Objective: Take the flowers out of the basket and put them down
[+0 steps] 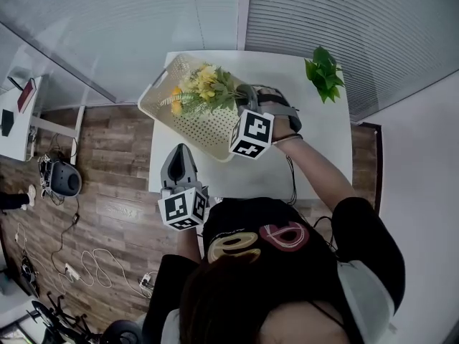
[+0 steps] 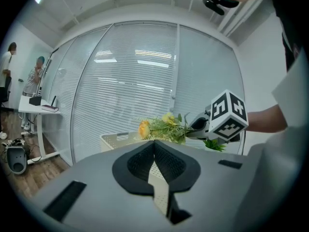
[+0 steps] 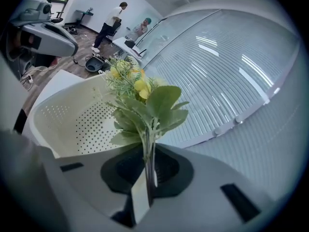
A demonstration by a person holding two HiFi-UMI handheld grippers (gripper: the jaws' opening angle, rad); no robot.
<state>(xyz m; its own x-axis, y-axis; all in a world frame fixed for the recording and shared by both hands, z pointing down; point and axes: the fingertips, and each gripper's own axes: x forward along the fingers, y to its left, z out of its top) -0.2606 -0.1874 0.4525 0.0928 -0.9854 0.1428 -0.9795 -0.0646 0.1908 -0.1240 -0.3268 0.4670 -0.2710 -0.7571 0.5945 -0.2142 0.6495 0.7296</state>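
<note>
A bunch of yellow flowers [image 1: 204, 88] with green leaves hangs over the cream perforated basket [image 1: 183, 127], which overhangs the white table's [image 1: 287, 156] left edge. My right gripper [image 1: 240, 99] is shut on the stems; in the right gripper view the stem runs down between the jaws [image 3: 147, 170] and the flowers [image 3: 140, 95] rise in front of the basket [image 3: 72, 120]. My left gripper [image 1: 179, 149] reaches the basket's near wall. Its jaws [image 2: 154, 166] are closed on a cream dotted strip that looks like that wall. The flowers [image 2: 164, 127] show beyond it.
A separate green leafy sprig [image 1: 324, 72] lies at the table's far right corner. A glass wall with blinds runs behind the table. Wood floor with cables [image 1: 86, 264] and another desk [image 1: 21, 120] lie to the left. Two people [image 3: 113, 21] stand far back.
</note>
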